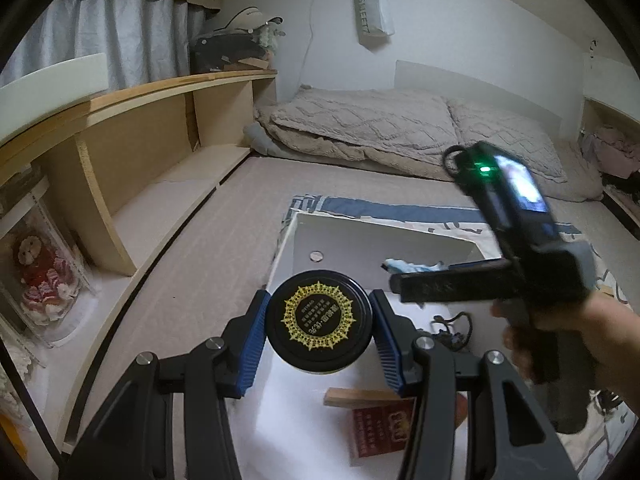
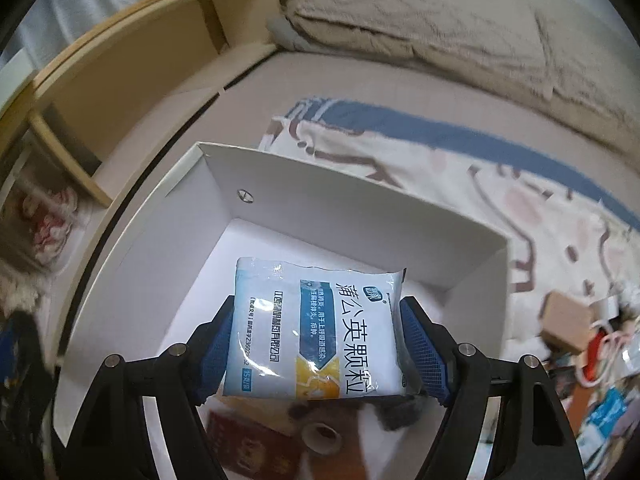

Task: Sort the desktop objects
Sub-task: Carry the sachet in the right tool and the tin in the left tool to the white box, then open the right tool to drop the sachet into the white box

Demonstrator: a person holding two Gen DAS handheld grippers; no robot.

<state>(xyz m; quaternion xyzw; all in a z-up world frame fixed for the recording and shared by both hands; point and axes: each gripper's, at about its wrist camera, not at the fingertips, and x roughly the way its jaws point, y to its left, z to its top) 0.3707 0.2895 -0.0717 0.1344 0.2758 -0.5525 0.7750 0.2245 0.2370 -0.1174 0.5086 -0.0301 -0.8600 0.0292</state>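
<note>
**Both claws loaded over the white box**

Nearest the left wrist camera, the left claw [image 1: 318,330] clamps a round black jar [image 1: 319,322] by its sides, its blue pads pressed to the jar's wall so the gold-printed lid faces up. Jar and claw hang over the near part of the white box [image 1: 384,236], which sits on the bed; that looks like a carry toward a drop inside. Below the jar, in the box, lie a wooden block [image 1: 352,397] and a red booklet [image 1: 382,426]. Right of the jar, a hand [image 1: 560,344] brings the other gripper in over the box.

Close to the right wrist camera, the right claw [image 2: 316,344] grips a white-and-blue sachet pack [image 2: 316,328] edge to edge, jaws wide because the pack is wide. It hangs over the box's floor, tilted steeply down, apparently for release.
</note>
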